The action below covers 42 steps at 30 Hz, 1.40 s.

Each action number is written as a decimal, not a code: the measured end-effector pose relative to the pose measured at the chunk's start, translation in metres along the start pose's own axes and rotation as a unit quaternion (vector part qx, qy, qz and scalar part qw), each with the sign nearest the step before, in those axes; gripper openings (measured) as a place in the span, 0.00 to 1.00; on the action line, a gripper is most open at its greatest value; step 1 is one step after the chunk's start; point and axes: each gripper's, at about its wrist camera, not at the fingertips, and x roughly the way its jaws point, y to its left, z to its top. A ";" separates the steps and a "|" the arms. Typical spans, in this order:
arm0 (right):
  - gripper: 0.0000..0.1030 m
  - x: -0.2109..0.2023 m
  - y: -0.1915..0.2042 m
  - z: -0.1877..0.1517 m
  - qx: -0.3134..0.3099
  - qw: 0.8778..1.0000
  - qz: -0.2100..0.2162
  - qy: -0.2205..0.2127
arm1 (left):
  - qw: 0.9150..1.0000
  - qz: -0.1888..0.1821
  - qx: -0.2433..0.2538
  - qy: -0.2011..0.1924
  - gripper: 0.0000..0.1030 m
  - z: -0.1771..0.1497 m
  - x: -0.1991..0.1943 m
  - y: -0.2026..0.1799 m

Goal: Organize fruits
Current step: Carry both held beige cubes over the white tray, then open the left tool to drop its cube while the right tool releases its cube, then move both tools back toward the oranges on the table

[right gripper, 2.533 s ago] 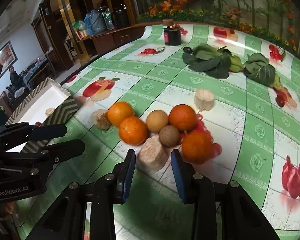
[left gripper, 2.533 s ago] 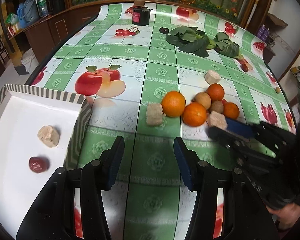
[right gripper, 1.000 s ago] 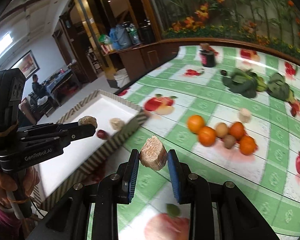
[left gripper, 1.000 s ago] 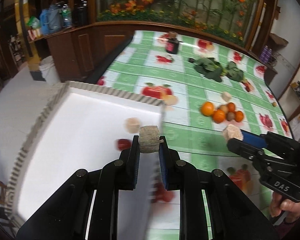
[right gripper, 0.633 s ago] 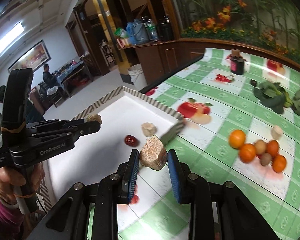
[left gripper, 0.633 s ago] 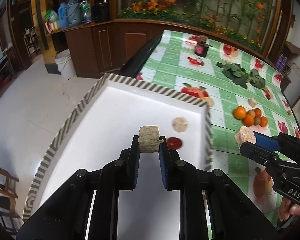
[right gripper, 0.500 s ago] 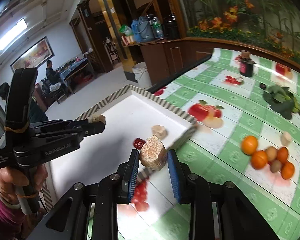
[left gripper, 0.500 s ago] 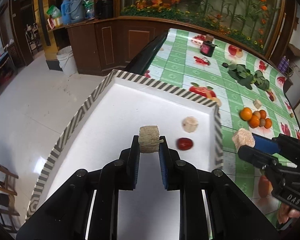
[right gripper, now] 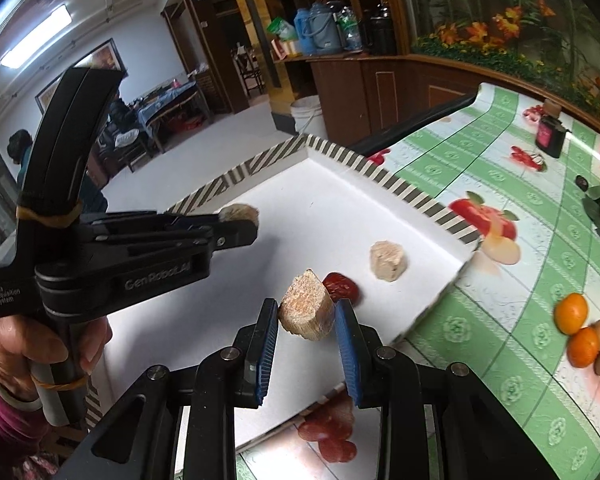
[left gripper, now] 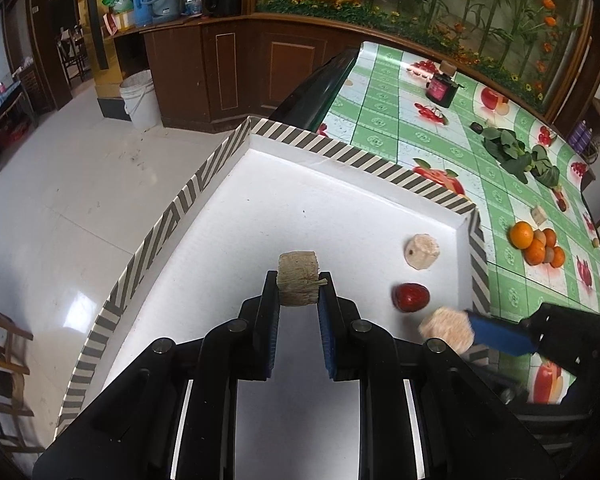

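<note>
A: Fruits: where are they sitting?

B: A cluster of oranges (left gripper: 534,242) and small brownish fruits lies on the green checked tablecloth (left gripper: 396,120) at the right edge of the left wrist view, well apart from the white tray (left gripper: 300,208) with the striped rim that fills the middle of the frame. In the right wrist view the same cluster (right gripper: 584,332) shows at the far right.

A: And inside the tray?

B: A red date (left gripper: 411,297) and a pale tan chunk (left gripper: 422,251) rest on the tray floor near its right wall, the chunk just above the date in the frame. The right wrist view shows the date (right gripper: 342,286) and the chunk (right gripper: 388,260) near each other in the centre.

A: The left gripper?

B: The left gripper (left gripper: 299,292) is clamped on a fibrous beige cube (left gripper: 298,278), held over the tray at the centre of the frame. From the right wrist view it (right gripper: 240,224) enters from the left, gripped by a hand (right gripper: 40,356) at lower left.

A: The right one?

B: The right gripper (right gripper: 306,320) is closed on a tan cut piece (right gripper: 306,312) at lower centre, over the tray's near part. In the left wrist view that piece (left gripper: 446,328) sits at lower right, just below the date.
</note>
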 end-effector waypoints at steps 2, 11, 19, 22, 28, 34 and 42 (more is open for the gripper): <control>0.28 0.007 0.002 -0.001 -0.004 1.000 0.003 0.008 | 1.000 0.002 -0.001 0.002 0.17 0.001 0.003 0.001; 0.28 0.026 0.007 -0.002 -0.014 0.999 0.012 0.030 | 1.000 0.012 -0.006 0.012 0.17 0.003 0.015 0.003; 0.28 0.036 0.010 -0.001 -0.029 0.999 0.013 0.039 | 0.999 0.008 -0.022 0.022 0.40 0.002 0.019 0.009; 0.30 0.032 0.009 -0.003 -0.028 0.999 0.023 0.033 | 0.999 0.007 -0.032 0.014 0.51 0.002 0.014 0.014; 0.30 0.009 0.002 -0.006 -0.009 0.999 0.033 0.016 | 0.999 0.019 -0.025 0.003 0.51 -0.002 0.002 0.011; 0.30 -0.023 -0.012 -0.015 0.018 0.999 0.023 -0.016 | 1.000 0.019 -0.011 -0.017 0.51 -0.008 -0.017 -0.008; 0.30 -0.059 -0.048 -0.039 0.059 0.997 -0.015 -0.037 | 0.999 -0.015 0.020 -0.029 0.51 -0.014 -0.035 -0.058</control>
